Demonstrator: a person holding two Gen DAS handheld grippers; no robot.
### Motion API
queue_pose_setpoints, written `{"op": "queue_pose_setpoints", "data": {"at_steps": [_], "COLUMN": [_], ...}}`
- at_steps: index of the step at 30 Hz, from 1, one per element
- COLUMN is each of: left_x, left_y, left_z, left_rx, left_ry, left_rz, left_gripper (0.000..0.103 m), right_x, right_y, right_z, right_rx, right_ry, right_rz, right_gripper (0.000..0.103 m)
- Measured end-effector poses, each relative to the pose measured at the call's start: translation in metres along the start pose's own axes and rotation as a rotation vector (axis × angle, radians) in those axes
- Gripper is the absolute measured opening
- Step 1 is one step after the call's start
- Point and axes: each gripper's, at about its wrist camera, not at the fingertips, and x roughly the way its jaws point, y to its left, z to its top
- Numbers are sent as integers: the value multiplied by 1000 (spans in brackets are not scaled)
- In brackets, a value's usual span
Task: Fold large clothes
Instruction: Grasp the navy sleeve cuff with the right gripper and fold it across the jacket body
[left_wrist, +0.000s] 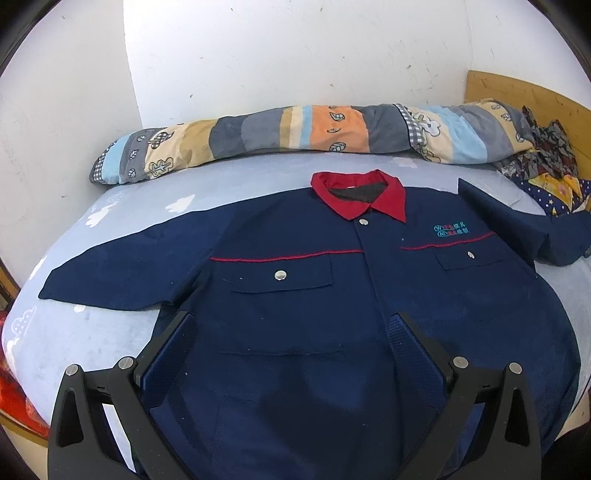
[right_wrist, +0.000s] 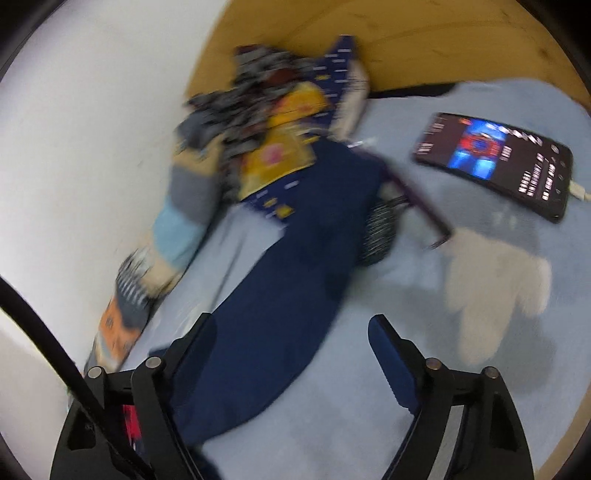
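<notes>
jacket (left_wrist: 295, 295): flat on bed (left_wrist: 110, 332), front up, unfolded
sleeve (right_wrist: 280, 280): bunched, others spread
left hand-held gripper (left_wrist: 291, 332): spread, empty
right hand-held gripper (right_wrist: 291, 339): spread over sleeve, no pinch
left: all folds

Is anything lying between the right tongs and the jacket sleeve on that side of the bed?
Nothing visible. The sleeve runs straight up from between the open right tongs, with only bare sheet around it. The phone and purple-framed glasses lie off to the picture's right, clear of the path.
</notes>
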Motion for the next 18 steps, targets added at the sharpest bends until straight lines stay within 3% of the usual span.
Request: {"op": "queue_pose_setpoints", "data": {"at_steps": [5,10,15,17,18], "left_x": [4,7,10,13,13], "left_y": [-6,-7,-4,-4,-4], "left_z": [-1,-1,-1,0,0], "left_rx": [34,53,44,45,45], "left_ry": [13,22,36,43,44], "left_rz": [2,9,3,1,0], "left_gripper": [103,103,103,103,103], "right_x": [25,56,91,104,106], "right_y": [-27,-24,-27,-24,-25], "right_z": [19,22,29,35,36], "right_rx": [85,94,80,56,50], "right_ry": [-7,14,19,23,23], "right_rz": [25,43,9,-17,-24], "right_gripper": [85,69,62,53,32]}}
